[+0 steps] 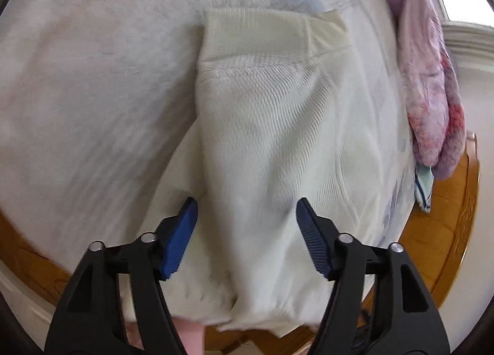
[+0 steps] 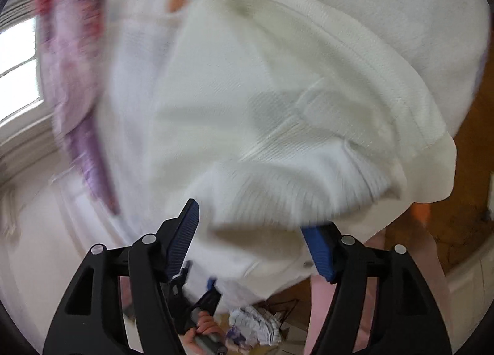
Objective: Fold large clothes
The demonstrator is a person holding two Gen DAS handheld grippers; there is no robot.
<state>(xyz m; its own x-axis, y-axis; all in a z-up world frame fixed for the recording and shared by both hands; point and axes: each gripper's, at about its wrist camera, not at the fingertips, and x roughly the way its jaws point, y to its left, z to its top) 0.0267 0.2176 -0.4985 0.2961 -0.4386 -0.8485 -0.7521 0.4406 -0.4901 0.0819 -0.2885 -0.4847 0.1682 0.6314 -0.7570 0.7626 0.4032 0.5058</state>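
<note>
Left wrist view: left gripper (image 1: 245,216) jaws apart, blue pads clear of fabric, nothing grasped. Cream knit sweater (image 1: 271,126) lies on white blanket (image 1: 92,77) over wooden table (image 1: 454,200), ribbed hem at far end. Pink-purple fleece (image 1: 432,101) bunched at right edge.

Right wrist view, blurred: right gripper (image 2: 250,219) jaws spread; sweater fold (image 2: 278,138) drapes over right pad, not pinched. Person's hand (image 2: 203,327) visible below.

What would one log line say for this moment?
garment: cream knit, lying on table | left gripper: open above it | right gripper: open, cloth edge between jaws | fold: unfinished
</note>
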